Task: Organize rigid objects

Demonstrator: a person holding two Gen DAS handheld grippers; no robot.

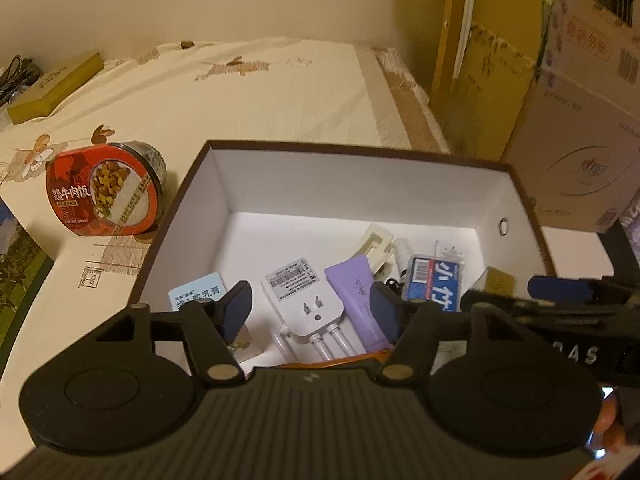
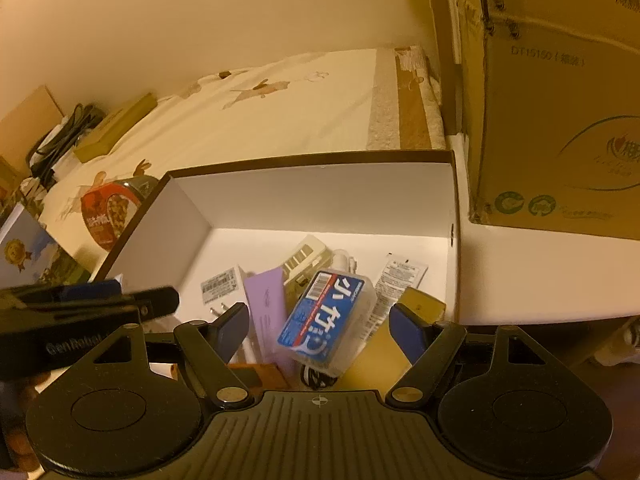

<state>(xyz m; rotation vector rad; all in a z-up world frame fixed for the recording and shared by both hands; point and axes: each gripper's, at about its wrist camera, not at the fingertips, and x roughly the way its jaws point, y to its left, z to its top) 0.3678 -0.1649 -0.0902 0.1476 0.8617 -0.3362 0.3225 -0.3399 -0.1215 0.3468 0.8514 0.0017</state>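
A brown-rimmed box with a white inside stands open on the table. In it lie a white plug adapter, a purple tube, a blue floss case, a pale blue carton and a cream plastic piece. My left gripper hangs open over the adapter and tube, holding nothing. My right gripper is open above the blue floss case, its pads apart from it. Each gripper shows at the edge of the other's view.
A red instant rice bowl sits on the patterned tablecloth left of the box. A flat olive box and dark cables lie at the far left. Large cardboard cartons stand close on the right.
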